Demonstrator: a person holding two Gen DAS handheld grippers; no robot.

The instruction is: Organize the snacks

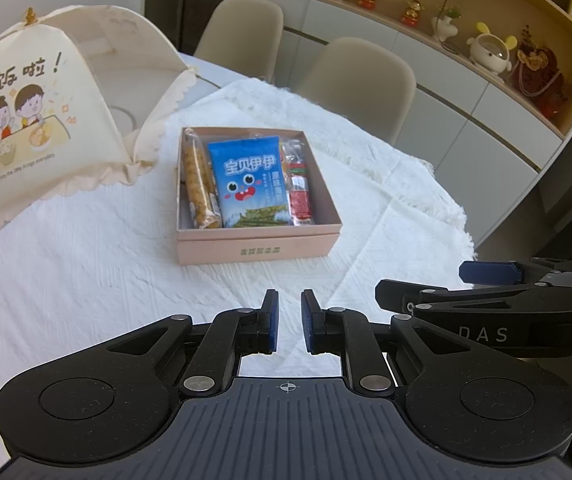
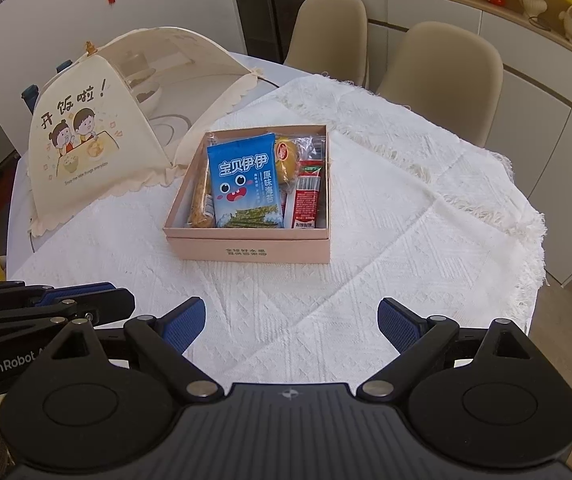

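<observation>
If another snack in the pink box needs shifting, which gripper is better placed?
Probably the right gripper: its jaws stand wide and empty, facing the pink box. The left gripper is shut.

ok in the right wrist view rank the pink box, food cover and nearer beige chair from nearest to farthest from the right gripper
1. pink box, straight ahead, mid table
2. food cover, farther back on the left
3. beige chair, beyond the table's far edge, on the right

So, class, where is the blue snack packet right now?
The blue snack packet lies in the middle of the pink box on the white tablecloth, between a yellow snack stick and a red packet.
</observation>
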